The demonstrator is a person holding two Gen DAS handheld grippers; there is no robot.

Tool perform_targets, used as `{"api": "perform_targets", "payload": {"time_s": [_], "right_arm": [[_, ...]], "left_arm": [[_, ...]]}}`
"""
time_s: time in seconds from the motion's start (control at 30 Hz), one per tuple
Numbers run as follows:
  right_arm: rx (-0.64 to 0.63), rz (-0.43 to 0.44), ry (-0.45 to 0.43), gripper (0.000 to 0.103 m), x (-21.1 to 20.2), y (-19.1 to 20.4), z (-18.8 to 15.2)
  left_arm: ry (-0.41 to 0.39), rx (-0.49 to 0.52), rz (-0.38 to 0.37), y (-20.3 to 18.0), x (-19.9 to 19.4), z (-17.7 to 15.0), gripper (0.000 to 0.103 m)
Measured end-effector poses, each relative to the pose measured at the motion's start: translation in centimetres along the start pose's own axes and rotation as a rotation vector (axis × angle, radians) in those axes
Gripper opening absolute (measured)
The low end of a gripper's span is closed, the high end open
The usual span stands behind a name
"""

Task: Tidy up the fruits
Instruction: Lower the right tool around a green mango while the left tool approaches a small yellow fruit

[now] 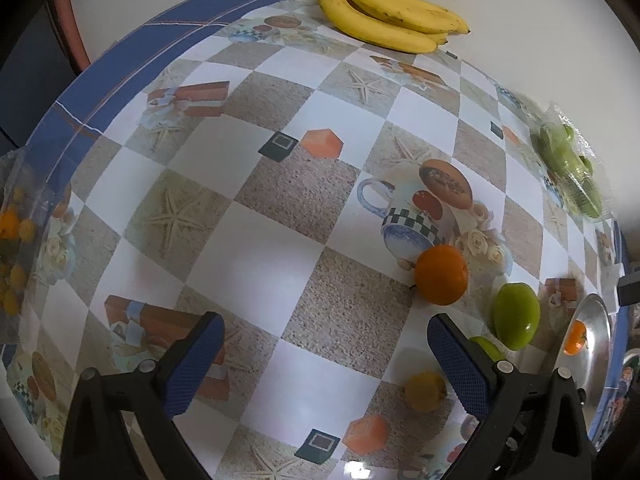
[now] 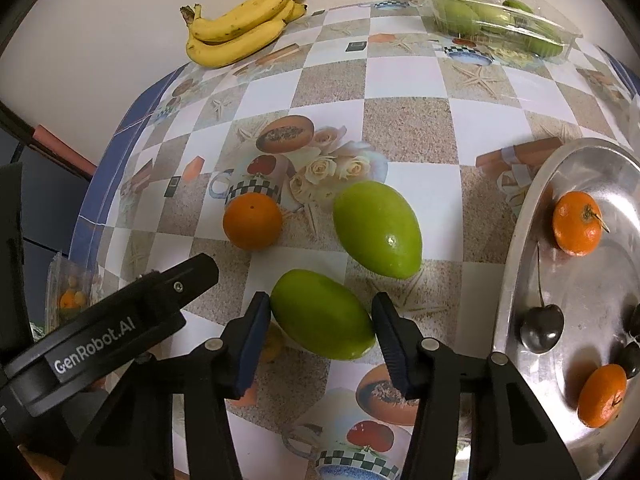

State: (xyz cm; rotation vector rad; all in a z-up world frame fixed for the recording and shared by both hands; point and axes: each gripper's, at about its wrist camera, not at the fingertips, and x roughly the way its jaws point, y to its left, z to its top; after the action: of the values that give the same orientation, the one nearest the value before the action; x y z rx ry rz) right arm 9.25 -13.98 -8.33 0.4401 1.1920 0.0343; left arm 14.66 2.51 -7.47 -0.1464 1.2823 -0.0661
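Note:
My right gripper (image 2: 322, 320) is shut on a green oval fruit (image 2: 322, 314) that lies on the checkered tablecloth, with a blue pad against each side of it. A second green fruit (image 2: 377, 229) and an orange (image 2: 252, 221) lie just beyond. To the right, a steel plate (image 2: 516, 240) holds two mandarins (image 2: 577, 223) and dark cherries (image 2: 542, 328). My left gripper (image 1: 326, 360) hovers open over bare cloth with nothing between its pads. The orange (image 1: 441, 275) and green fruit (image 1: 516, 316) lie to its right. A small yellow fruit (image 1: 425, 391) sits by its right finger.
Bananas (image 2: 240, 26) lie at the far edge by the wall. A clear clamshell (image 2: 500, 16) of green fruits stands at the far right. A plastic bag of small yellow and orange fruits (image 1: 16, 248) sits at the left edge. The left gripper's body (image 2: 120, 320) is close beside my right gripper.

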Motion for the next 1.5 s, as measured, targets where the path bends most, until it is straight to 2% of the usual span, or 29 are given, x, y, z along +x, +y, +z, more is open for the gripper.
{"api": "perform_targets", "payload": {"time_s": [0.2, 0.4, 0.6, 0.7, 0.77, 1.0, 1.13, 1.5], "right_arm": [[0.028, 0.005, 0.013, 0.054, -0.4, -0.5, -0.3], [0.073, -0.005, 0.034, 0.054, -0.9, -1.5, -0.8], [0.1, -0.02, 0.052, 0.054, -1.5, -2.2, -1.4], [0.112, -0.022, 0.056, 0.054, -1.7, -2.6, -1.6], [0.117, -0.023, 0.061, 0.054, -1.8, -2.8, -1.7], [0.125, -0.018, 0.065, 0.053, -2.1, -3.2, -2.0], [0.126, -0.016, 0.066, 0.053, -2.1, -3.1, -2.0], [0.127, 0.006, 0.048, 0.053, -2.9, -3.2, -1.8]], "left_arm": [[0.03, -0.016, -0.058, -0.4, -0.2, -0.2, 0.101], [0.064, 0.008, -0.088, -1.4, 0.0, -0.6, 0.091], [0.099, 0.023, -0.126, -2.3, 0.2, -1.1, 0.076], [0.123, 0.023, -0.148, -2.7, 0.4, -1.4, 0.066], [0.136, 0.024, -0.16, -2.9, 0.5, -1.7, 0.055], [0.162, 0.019, -0.193, -3.6, 0.8, -2.0, 0.041], [0.17, 0.01, -0.205, -3.6, 1.0, -2.1, 0.029], [0.125, -0.001, -0.218, -3.3, -0.1, -1.7, 0.028]]}}
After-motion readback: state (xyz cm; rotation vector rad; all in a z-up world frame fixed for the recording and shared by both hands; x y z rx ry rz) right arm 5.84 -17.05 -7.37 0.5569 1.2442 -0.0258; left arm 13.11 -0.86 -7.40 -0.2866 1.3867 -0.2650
